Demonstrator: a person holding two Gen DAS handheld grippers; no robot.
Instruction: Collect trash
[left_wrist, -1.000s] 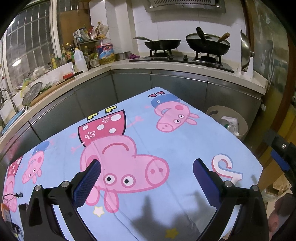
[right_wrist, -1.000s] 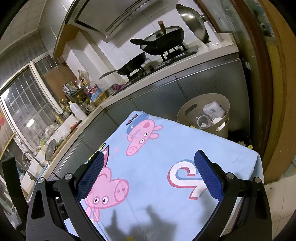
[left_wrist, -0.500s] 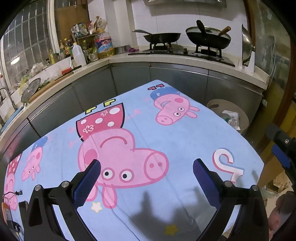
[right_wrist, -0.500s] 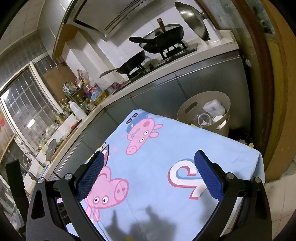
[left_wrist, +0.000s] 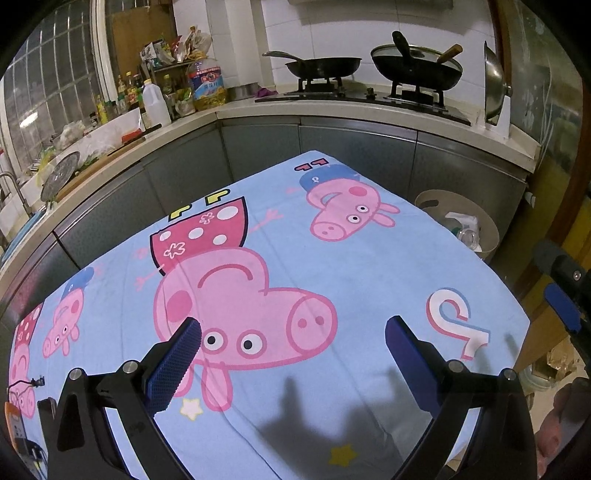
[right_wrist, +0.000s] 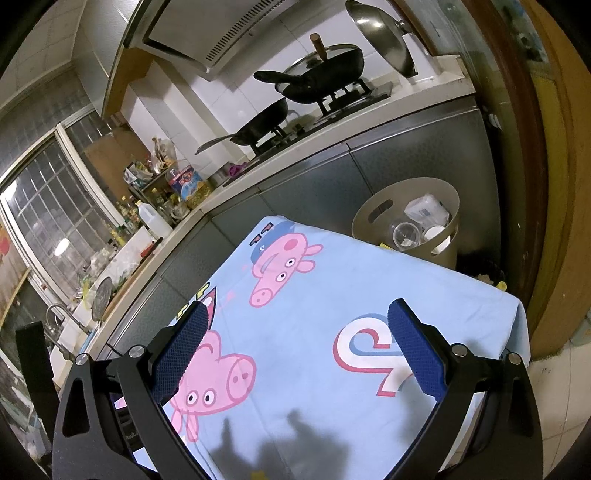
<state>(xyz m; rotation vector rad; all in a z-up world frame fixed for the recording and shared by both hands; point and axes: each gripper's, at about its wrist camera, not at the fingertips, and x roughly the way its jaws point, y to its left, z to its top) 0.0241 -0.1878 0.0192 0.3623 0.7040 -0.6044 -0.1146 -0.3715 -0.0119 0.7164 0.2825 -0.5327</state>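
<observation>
A: Where is the trash?

B: All I can see of it sits in the beige bin (right_wrist: 439, 206) at about one o'clock in the right wrist view, on the floor just past the far corner of the surface. Inside are a clear plastic cup (right_wrist: 406, 233), a white packet (right_wrist: 424, 210) and another white cup, loosely piled. The left wrist view shows the same bin (left_wrist: 476, 210) at about two o'clock, partly hidden by the cloth's edge.

A: Anything left to pick up on the surface?

B: Not that I can see. The blue cartoon-pig cloth (right_wrist: 332, 280) lies flat and bare, apart from a small orange device with a cable at its eight o'clock edge in the left view.

A: And the jaws?

B: The left gripper (left_wrist: 291, 343) has its jaws spread wide with nothing between them; so does the right gripper (right_wrist: 299, 332). Both hang above the cloth, pointed toward the stove counter (left_wrist: 369, 110).

A: Why held that way?

B: My guess is the collecting is finished or nearly so: empty, open and raised suits a pause or a last look round. The bin stands close to the corner, probably so drops are short.
</observation>
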